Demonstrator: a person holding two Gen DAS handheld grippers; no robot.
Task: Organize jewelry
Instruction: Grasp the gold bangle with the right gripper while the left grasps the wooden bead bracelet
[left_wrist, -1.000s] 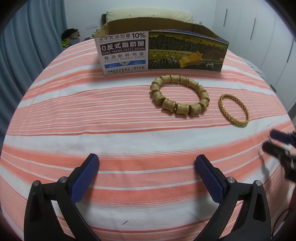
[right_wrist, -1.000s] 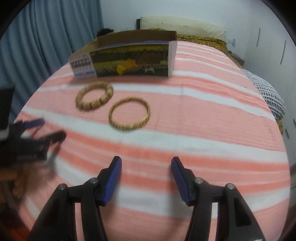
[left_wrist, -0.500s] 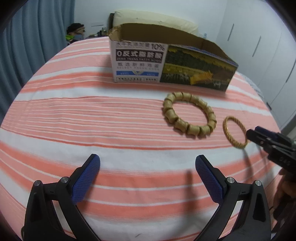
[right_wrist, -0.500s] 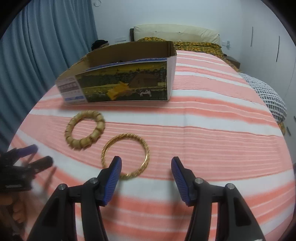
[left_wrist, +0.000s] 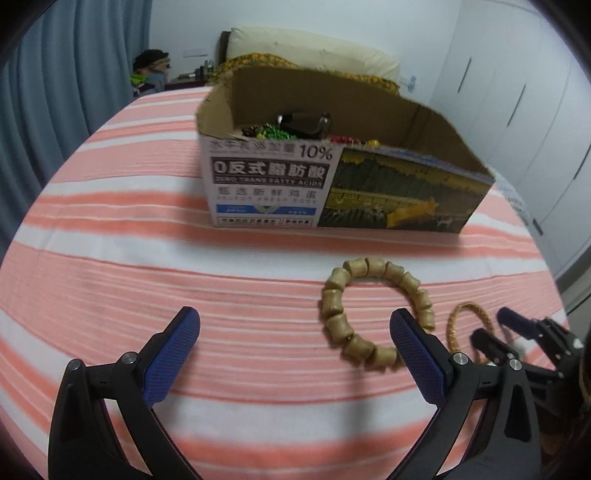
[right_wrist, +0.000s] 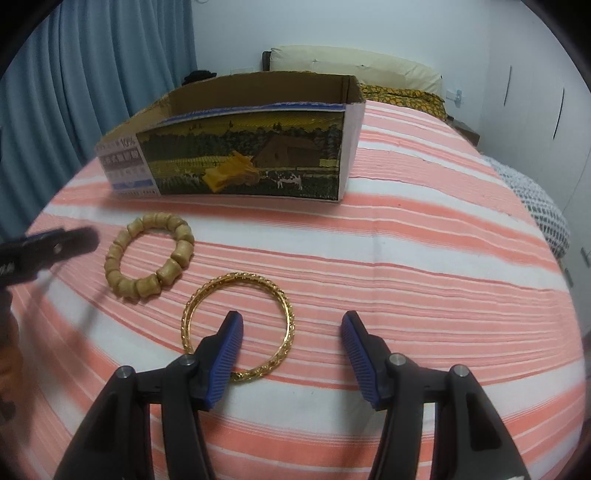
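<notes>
A wooden bead bracelet (left_wrist: 334, 299) (right_wrist: 183, 254) and a gold bangle (right_wrist: 240, 276) (left_wrist: 452, 325) lie flat on the striped bedspread, in front of a cardboard box (left_wrist: 266, 192) (right_wrist: 240, 158). My left gripper (left_wrist: 295, 325) stands wide open just short of the bead bracelet; its right finger overlaps the bracelet's near right side in the view. My right gripper (right_wrist: 291, 325) is open over the bangle. Its left finger (right_wrist: 229, 343) is above the ring's inside, and the bangle's right rim lies between the pads, untouched. The right gripper (left_wrist: 493, 325) also shows beside the bangle.
The open box holds coloured beads (left_wrist: 273, 131) and a dark item (left_wrist: 303, 122). Pillows (right_wrist: 354, 66) lie behind it at the bed's head. Blue curtains (right_wrist: 92, 74) hang on the left and white wardrobe doors (left_wrist: 517, 110) stand on the right. The bedspread (right_wrist: 424, 258) stretches right of the bangle.
Both grippers have moved forward toward the jewelry. The left one now reaches the bead bracelet, the right one now hangs over the bangle. Neither pair of jaws has changed its width.
</notes>
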